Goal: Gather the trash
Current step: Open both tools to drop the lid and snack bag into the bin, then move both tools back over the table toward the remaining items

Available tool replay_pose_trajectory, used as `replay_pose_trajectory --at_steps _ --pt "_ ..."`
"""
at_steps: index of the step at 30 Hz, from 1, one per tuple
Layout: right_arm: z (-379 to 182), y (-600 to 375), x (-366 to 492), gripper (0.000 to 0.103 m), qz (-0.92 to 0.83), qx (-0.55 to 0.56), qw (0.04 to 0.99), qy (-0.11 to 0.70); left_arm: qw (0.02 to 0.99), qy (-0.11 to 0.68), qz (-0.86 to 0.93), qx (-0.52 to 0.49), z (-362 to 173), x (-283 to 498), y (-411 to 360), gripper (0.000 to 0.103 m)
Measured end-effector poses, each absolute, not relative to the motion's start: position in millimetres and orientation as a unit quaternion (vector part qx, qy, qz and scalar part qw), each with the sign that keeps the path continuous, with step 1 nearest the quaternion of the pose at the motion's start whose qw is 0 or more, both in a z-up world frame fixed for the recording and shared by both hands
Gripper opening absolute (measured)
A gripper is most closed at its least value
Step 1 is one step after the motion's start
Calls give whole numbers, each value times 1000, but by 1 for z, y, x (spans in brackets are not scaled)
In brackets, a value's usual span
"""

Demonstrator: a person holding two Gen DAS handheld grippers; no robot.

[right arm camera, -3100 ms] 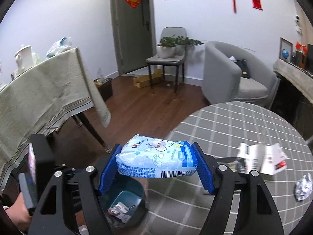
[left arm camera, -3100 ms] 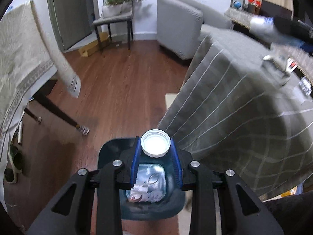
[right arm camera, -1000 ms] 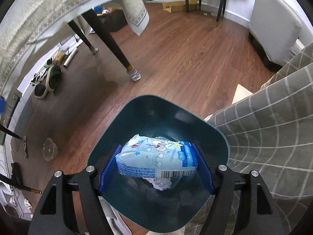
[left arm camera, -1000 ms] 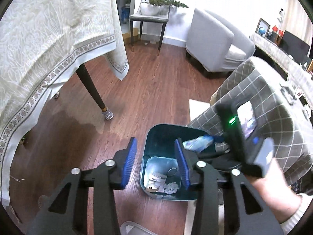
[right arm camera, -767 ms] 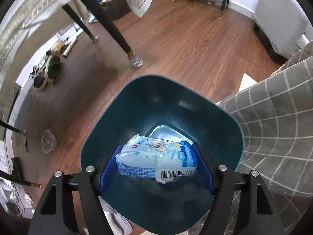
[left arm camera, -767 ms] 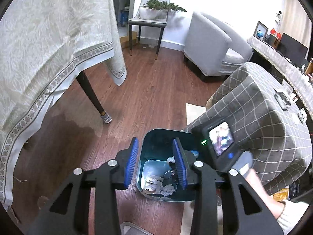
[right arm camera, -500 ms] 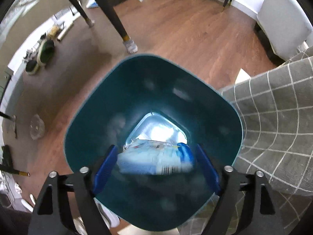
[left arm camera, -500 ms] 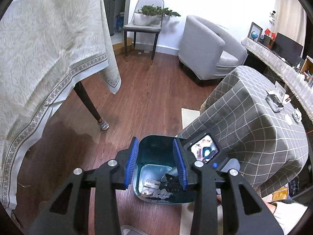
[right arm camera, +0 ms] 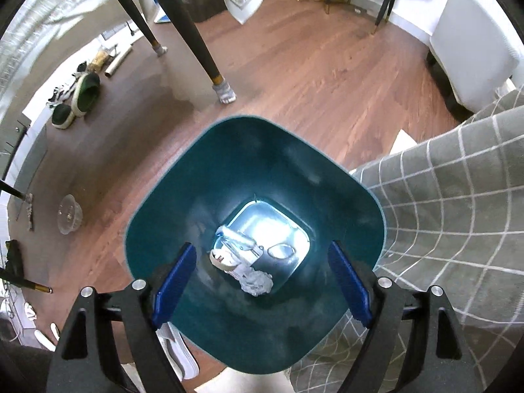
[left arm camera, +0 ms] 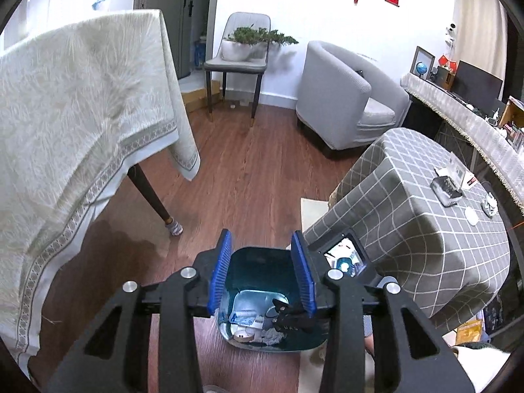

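Note:
A teal trash bin (right arm camera: 183, 196) stands on the wood floor beside the grey checked table; it also shows in the left wrist view (left arm camera: 262, 262). Trash lies at its bottom: a blue-white tissue packet (right arm camera: 237, 240), a crumpled wad (right arm camera: 257, 283) and a bottle. My right gripper (right arm camera: 262, 281) is open and empty, held right over the bin's mouth. My left gripper (left arm camera: 262, 273) is open and empty, higher up, above the bin. More trash lies on the table top: a small box (left arm camera: 447, 190) and wrappers (left arm camera: 488, 204).
The grey checked table (left arm camera: 425, 229) stands right of the bin. A dining table with a cream cloth (left arm camera: 65, 131) and dark leg (right arm camera: 193, 39) is to the left. Slippers (right arm camera: 82, 95) and a clear bowl (right arm camera: 69, 214) lie on the floor. An armchair (left arm camera: 344, 104) stands behind.
My right gripper opened over the bin and the tissue packet dropped in. My left gripper, which had let go of the bottle earlier, rose and tilted up.

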State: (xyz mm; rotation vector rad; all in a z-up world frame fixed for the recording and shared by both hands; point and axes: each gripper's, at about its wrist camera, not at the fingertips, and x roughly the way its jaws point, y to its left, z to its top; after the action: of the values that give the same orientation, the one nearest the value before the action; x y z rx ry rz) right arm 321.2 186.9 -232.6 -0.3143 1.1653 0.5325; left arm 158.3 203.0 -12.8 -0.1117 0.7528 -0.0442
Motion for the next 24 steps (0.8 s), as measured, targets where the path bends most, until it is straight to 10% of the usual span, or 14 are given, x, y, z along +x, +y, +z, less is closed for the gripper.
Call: replay_pose_trajectory --at_steps 24 --pt "-74 100 281 75 311 -93 880 346 949 306 -46 -60 28 178 155 77"
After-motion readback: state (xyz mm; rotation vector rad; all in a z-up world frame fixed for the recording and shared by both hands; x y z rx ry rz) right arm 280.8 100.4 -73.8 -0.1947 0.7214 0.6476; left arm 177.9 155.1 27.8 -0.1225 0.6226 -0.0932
